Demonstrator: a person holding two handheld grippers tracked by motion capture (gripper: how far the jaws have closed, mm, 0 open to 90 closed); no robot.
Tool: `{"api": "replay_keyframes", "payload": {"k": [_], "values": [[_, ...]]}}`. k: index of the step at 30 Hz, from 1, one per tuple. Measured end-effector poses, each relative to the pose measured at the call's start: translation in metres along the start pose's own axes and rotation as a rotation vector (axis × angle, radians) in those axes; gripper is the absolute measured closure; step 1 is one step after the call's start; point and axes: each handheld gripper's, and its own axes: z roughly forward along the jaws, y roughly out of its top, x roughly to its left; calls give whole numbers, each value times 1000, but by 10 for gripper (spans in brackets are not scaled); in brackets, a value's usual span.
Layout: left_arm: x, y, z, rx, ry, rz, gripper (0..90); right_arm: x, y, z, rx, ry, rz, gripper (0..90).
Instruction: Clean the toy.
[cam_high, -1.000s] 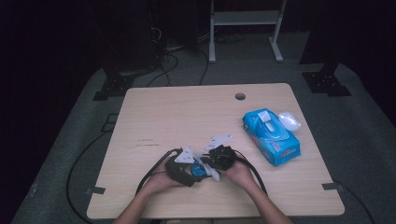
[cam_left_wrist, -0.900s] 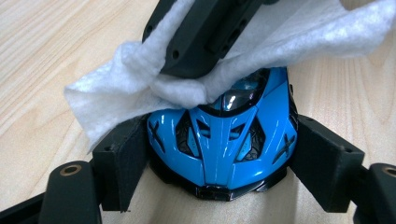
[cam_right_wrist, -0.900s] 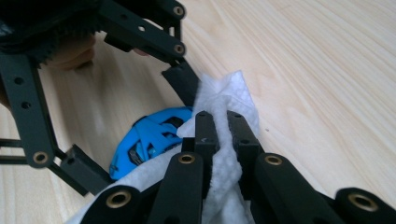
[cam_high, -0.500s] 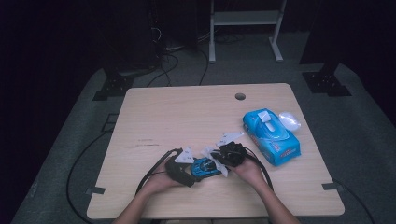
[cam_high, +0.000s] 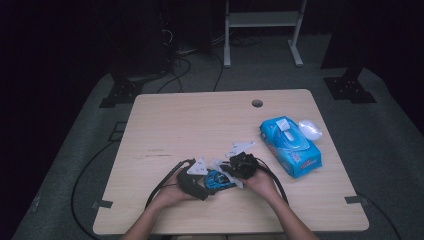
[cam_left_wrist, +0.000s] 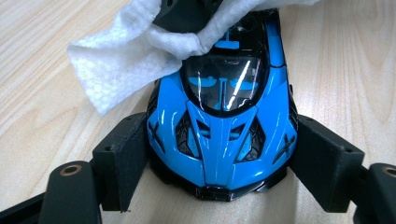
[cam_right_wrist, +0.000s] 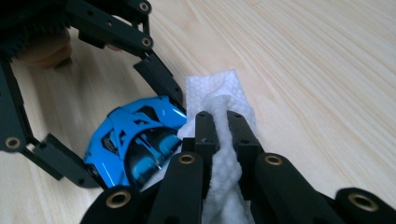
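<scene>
Near the table's (cam_high: 165, 125) front edge, at about 6 o'clock, the left gripper (cam_left_wrist: 219, 163) pinches a toy car (cam_left_wrist: 224, 126) by its sides, one jaw on each flank. The car is glossy blue with a black windscreen, black vents and a dark underside, nose toward the left gripper's camera. The right gripper (cam_right_wrist: 223, 123) squeezes a crumpled white wipe (cam_right_wrist: 219, 100) against the car's roof. At 3 o'clock lies a blue wipes pack (cam_high: 290, 145).

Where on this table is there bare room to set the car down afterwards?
The whole far-left stretch of the table, up to the cable hole, is bare. The right side holds the wipes pack. The near middle is crowded: left tool, right tool, toy car, wipe.
</scene>
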Motion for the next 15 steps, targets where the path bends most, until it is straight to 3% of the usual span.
{"api": "replay_keyframes", "payload": {"k": [3, 5, 9, 11, 15], "values": [[0, 0, 0, -2, 1, 0, 239, -12, -6, -6, 18, -44, 17, 841], [0, 0, 0, -2, 1, 2, 239, -16, -10, -9, 1, -31, 54, 840], [0, 0, 0, -1, 0, 0, 240, -9, -8, -8, -9, -34, 19, 841], [0, 0, 0, 1, 1, 3, 239, -10, -9, -9, -13, -20, 31, 840], [0, 0, 0, 3, 0, 5, 239, -15, -18, -17, -10, -62, 31, 840]]}}
